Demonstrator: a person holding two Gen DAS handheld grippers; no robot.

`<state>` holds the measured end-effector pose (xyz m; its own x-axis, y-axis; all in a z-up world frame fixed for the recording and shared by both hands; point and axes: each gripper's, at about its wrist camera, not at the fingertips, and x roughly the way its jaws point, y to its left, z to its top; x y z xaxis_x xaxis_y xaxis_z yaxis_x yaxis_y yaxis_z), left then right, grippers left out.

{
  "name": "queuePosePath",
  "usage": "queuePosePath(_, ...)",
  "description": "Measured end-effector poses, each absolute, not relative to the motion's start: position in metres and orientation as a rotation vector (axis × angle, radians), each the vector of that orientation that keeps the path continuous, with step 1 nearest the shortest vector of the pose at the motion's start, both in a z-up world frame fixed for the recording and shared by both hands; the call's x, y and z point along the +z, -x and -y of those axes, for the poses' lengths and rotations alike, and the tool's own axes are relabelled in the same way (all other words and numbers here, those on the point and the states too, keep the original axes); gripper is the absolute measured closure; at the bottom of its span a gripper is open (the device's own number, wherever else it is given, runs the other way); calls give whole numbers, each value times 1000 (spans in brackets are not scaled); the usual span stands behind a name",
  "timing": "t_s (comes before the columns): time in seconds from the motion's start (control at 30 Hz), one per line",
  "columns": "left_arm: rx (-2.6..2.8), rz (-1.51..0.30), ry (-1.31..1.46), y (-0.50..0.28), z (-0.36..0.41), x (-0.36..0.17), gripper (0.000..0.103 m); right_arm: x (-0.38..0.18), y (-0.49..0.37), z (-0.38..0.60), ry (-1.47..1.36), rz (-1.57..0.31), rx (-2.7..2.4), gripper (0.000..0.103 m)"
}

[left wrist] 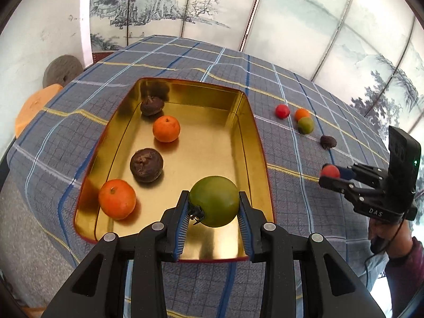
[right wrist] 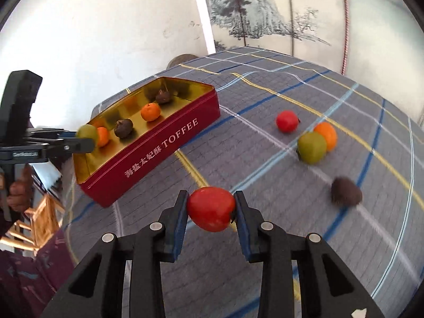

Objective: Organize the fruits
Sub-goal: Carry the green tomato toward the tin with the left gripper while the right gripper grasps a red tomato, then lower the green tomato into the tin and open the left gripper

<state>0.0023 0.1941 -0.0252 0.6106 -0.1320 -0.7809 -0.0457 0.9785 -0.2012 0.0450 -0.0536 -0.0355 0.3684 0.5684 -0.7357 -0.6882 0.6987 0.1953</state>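
Observation:
My left gripper (left wrist: 214,205) is shut on a green fruit (left wrist: 214,204) and holds it over the near end of the gold-lined red toffee tin (left wrist: 246,122). The tin holds two oranges (left wrist: 166,128) and two dark brown fruits (left wrist: 146,165). My right gripper (right wrist: 210,208) is shut on a red fruit (right wrist: 210,209) above the checked cloth, to the right of the tin (right wrist: 164,143). On the cloth lie a red fruit (right wrist: 287,121), an orange (right wrist: 327,135), a green fruit (right wrist: 311,147) and a dark brown fruit (right wrist: 345,192).
The table has a blue-grey checked cloth (left wrist: 291,212). A painted screen (left wrist: 291,13) stands behind it, a white wall to the left. An orange and a grey round thing (left wrist: 34,103) lie past the left table edge. A wooden chair (right wrist: 39,222) stands low left.

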Motion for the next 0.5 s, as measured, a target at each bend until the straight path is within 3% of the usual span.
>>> queuePosePath(0.5,2,-901,89,-32,-191,-30,67,-54,-37,59,108,-905,781,72)
